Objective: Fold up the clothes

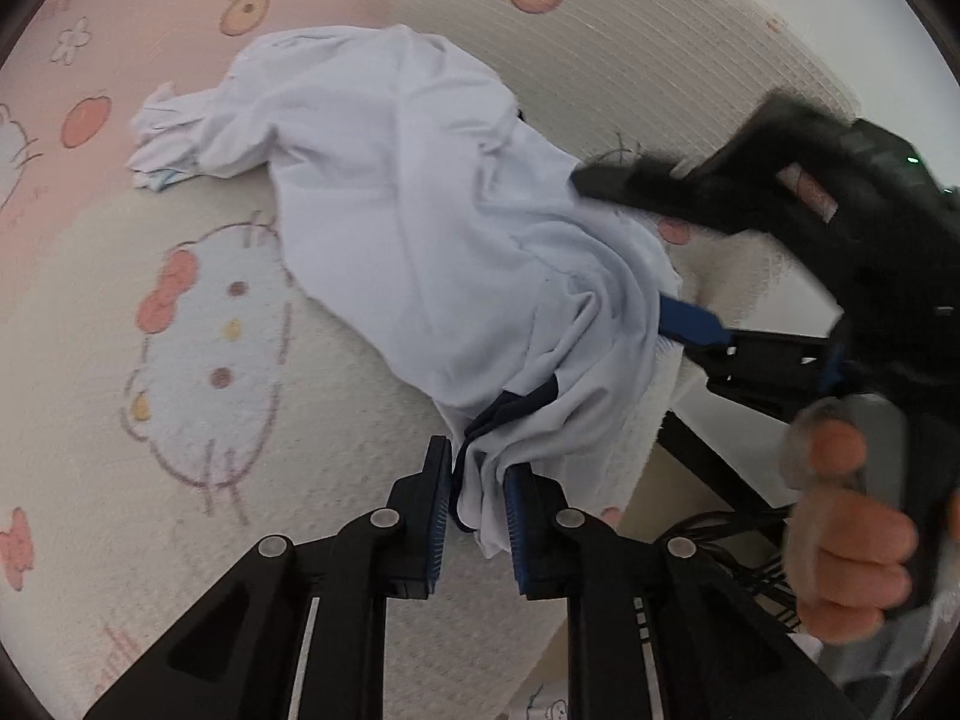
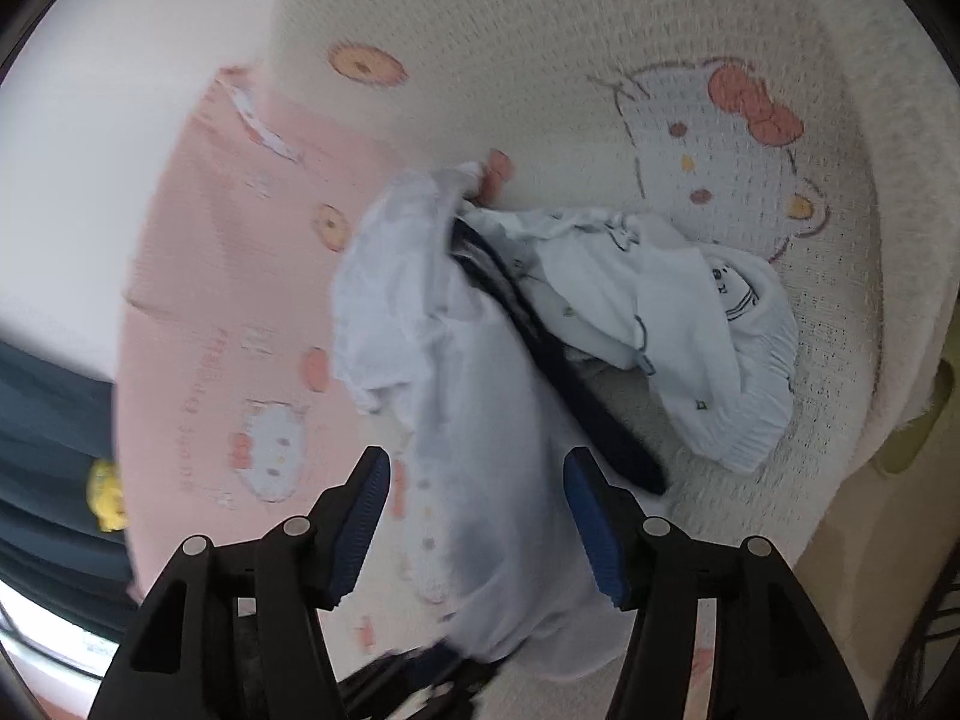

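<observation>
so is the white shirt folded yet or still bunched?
Bunched. The white shirt lies crumpled and creased on the blanket, one edge pinched in the left gripper.

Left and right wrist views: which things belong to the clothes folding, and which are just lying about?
Job:
white garment, navy-trimmed edge pinched in left gripper
right gripper, fingers apart
second white garment, crumpled

Lying about:
cat-print blanket
cables
yellow object on dark cloth
</observation>
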A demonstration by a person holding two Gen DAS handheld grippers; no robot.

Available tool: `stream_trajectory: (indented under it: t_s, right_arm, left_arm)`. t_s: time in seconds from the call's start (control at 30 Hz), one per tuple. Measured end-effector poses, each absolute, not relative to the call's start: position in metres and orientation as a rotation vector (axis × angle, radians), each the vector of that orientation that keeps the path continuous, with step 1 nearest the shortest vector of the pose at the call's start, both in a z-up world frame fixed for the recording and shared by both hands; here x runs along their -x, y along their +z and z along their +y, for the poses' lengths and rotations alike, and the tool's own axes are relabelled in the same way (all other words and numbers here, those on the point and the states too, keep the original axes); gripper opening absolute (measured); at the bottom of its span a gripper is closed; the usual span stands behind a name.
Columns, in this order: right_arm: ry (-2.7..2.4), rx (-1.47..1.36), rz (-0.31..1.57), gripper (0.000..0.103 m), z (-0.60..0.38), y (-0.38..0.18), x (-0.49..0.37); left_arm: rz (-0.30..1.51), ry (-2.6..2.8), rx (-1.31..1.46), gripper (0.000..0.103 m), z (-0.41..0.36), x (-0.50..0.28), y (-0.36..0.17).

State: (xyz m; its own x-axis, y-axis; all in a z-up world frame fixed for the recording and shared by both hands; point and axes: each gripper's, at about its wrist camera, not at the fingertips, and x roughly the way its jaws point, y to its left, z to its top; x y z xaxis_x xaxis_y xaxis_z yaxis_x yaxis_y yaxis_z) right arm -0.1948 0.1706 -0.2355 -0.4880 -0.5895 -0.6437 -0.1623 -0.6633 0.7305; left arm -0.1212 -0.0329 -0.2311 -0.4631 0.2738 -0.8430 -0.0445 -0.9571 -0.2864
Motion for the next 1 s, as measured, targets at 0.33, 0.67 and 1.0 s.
stream_trajectory:
  t_s: [0.33, 0.67, 1.0]
  right_arm:
    - [-2.226, -1.454, -1.168, 0.021, 0.166, -0.251, 0.197]
    - [-2.231, -1.292, -1.01, 0.017, 0.132, -0.225, 0.191]
    - [-2.074, -1.259, -1.045, 0.017, 0.107, -0.225, 0.191]
  left_arm:
    - [-0.503, 2.499, 1.558, 0.015, -0.061, 0.12, -0.232]
    - [-0.672, 2.647, 1.376, 0.072, -0.103, 0.103, -0.199]
    - [-0.512, 2.594, 1.433, 0.072, -0.088, 0.116, -0.199]
